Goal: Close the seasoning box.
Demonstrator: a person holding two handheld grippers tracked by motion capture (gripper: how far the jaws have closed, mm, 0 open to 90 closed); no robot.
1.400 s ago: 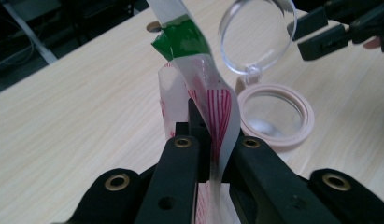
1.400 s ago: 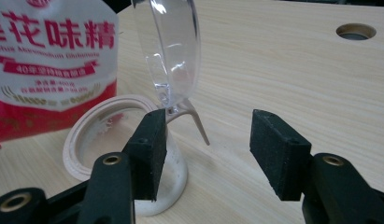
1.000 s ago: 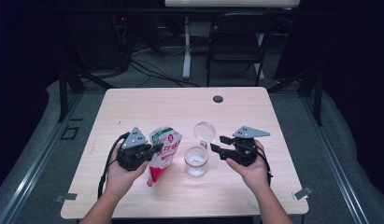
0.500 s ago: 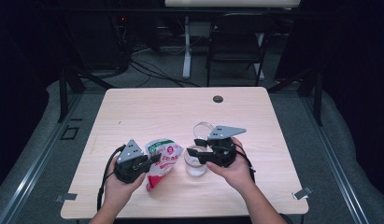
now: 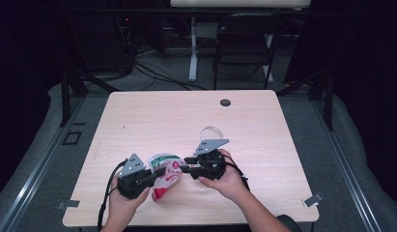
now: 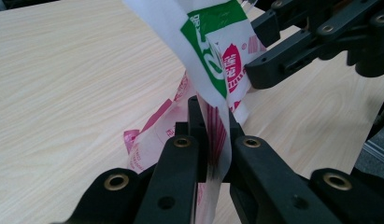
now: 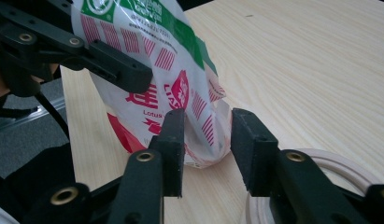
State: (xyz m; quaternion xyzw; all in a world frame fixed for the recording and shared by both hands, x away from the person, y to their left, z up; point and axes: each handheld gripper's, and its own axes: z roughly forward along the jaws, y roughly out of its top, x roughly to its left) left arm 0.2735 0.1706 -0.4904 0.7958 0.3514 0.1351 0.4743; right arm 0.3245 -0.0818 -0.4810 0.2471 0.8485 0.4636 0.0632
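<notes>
High view: the white plastic pouch with red and green print (image 5: 164, 175) lies on the wooden worktop (image 5: 152, 121), between both tools.

Left gripper view: the left tool (image 6: 209, 119) clamps the pouch.

Right gripper view: the right tool (image 7: 207, 133) stands open around its edge, grasp not yet made; a clear round cup rim (image 7: 320, 161) lies beside the pouch.

In the high view the right gripper (image 5: 186, 165) and hand (image 5: 225, 176) hide most of the cup (image 5: 211, 131). The bag (image 6: 213, 60) is cut off at the top edge in the left gripper view; its print is too blurred to read.
</notes>
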